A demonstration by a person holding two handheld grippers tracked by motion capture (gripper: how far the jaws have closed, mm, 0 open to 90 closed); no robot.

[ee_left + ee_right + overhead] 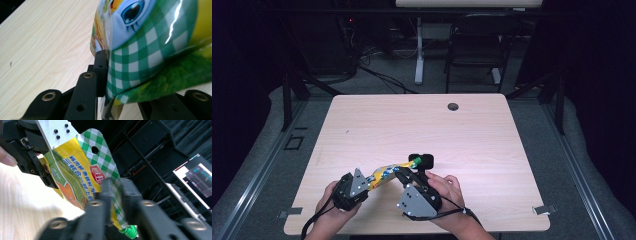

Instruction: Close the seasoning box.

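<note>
A glossy pouch [387,171] printed in yellow and green check, with a green screw cap [416,161], hangs just above the table between both grippers. My left gripper [368,181] is shut on its lower end; in the left gripper view the pouch [150,37] bulges over the gripper [135,75] and one pad [101,62] presses its side. My right gripper [404,176] is shut on the checked edge near the spout. In the right gripper view its jaws [117,185] pinch the pouch [75,170], the cap [130,231] sits low between them, and the left gripper [46,173] holds the far end.
The light wooden table [412,125] has a cable hole [453,106] near its far edge. A black block [424,160] sits beside the cap; I cannot tell whether it belongs to the right gripper. A chair [477,45] and desk leg stand beyond the table.
</note>
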